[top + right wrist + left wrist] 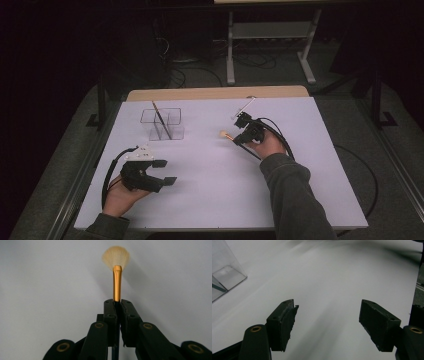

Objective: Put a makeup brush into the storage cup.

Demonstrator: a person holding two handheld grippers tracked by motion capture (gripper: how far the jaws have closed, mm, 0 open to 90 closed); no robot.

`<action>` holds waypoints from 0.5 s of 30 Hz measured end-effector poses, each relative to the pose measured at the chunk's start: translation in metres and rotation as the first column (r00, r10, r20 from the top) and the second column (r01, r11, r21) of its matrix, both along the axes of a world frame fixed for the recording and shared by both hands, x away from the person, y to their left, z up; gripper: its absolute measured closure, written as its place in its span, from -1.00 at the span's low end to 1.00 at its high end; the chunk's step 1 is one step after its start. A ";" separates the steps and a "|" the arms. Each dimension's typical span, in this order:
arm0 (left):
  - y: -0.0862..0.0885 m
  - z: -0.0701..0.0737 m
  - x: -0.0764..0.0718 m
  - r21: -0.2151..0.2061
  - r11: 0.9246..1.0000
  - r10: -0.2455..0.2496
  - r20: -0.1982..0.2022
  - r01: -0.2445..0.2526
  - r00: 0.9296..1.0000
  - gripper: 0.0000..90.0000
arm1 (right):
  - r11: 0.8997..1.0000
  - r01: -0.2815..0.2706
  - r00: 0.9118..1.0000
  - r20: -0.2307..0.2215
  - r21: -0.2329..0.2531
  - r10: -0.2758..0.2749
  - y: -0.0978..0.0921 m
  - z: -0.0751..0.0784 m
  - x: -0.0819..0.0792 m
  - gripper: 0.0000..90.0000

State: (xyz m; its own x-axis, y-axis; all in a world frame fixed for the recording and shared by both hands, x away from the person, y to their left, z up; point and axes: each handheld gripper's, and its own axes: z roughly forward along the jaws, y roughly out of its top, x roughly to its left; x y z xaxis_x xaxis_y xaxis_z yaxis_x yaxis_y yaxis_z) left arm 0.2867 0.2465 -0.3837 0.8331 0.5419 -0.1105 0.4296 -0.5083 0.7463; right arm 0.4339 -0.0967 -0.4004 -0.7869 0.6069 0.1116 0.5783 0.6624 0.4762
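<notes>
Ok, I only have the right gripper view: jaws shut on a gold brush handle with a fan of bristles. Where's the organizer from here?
Observer: The clear organizer stands at the far left of the white table, apart from your right gripper.
Operator: Anything in it already?
Observer: Yes, one dark thin brush leans inside it.
Operator: And the left gripper?
Observer: The left gripper is open, holding nothing, near the table's left front.

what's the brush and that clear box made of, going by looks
Brush: gold ferrule, smooth with a satin sheen, likely metal; pale fanned bristles look soft, hair or synthetic unclear. Box: see-through, thin flat walls with bright edges, probably acrylic or other clear plastic; glass can't be ruled out.
</notes>
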 end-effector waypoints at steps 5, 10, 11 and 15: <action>0.000 -0.001 0.001 -0.002 1.000 0.000 -0.006 0.000 1.000 -0.37 | 0.999 -0.001 1.000 -0.002 0.036 0.001 -0.003 0.005 -0.004 0.84; 0.001 -0.001 0.001 0.001 1.000 -0.001 -0.007 0.001 1.000 -0.37 | 0.998 -0.012 1.000 0.004 0.065 0.012 -0.005 0.010 -0.010 0.84; 0.001 -0.001 0.001 0.003 1.000 -0.002 -0.006 0.002 1.000 -0.37 | 0.998 -0.013 1.000 0.003 0.069 0.013 -0.005 0.011 -0.010 0.84; 0.000 -0.002 0.001 -0.002 1.000 0.002 -0.012 -0.002 1.000 -0.37 | 0.996 -0.026 1.000 0.017 0.087 0.024 -0.005 0.014 -0.013 0.84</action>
